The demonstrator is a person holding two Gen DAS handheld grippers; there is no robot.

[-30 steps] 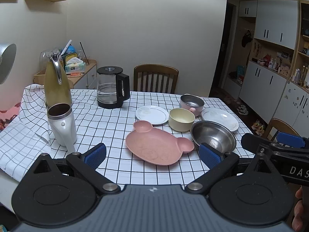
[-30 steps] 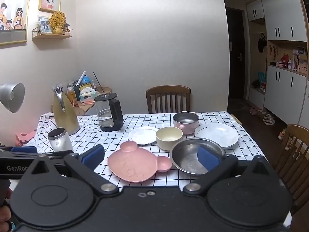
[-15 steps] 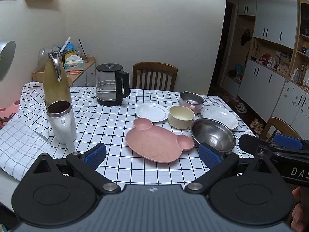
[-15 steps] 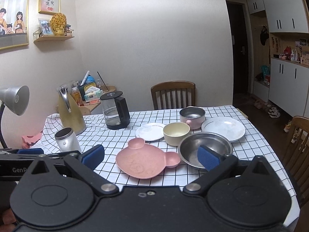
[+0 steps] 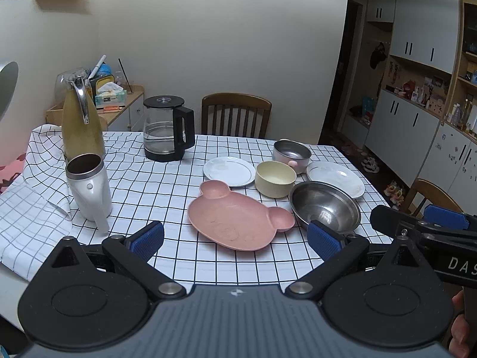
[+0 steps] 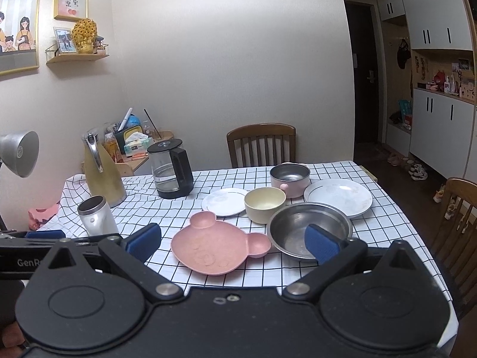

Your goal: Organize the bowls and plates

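Note:
On the checked tablecloth lie a pink bear-shaped plate, a steel bowl, a cream bowl, a small pink pot, a small white plate and a larger white plate. My left gripper hangs open above the table's near edge, short of the pink plate. My right gripper is also open and empty, level with the left, its right pad in front of the steel bowl.
A glass kettle, a gold thermos jug and a white cup stand at the left. Wooden chairs sit at the far side and the right. Cabinets line the right wall.
Both grippers have drifted slightly, the right view shifting so the dishes sit a little lower and closer. Neither gripper has changed its opening; nothing on the table moved.

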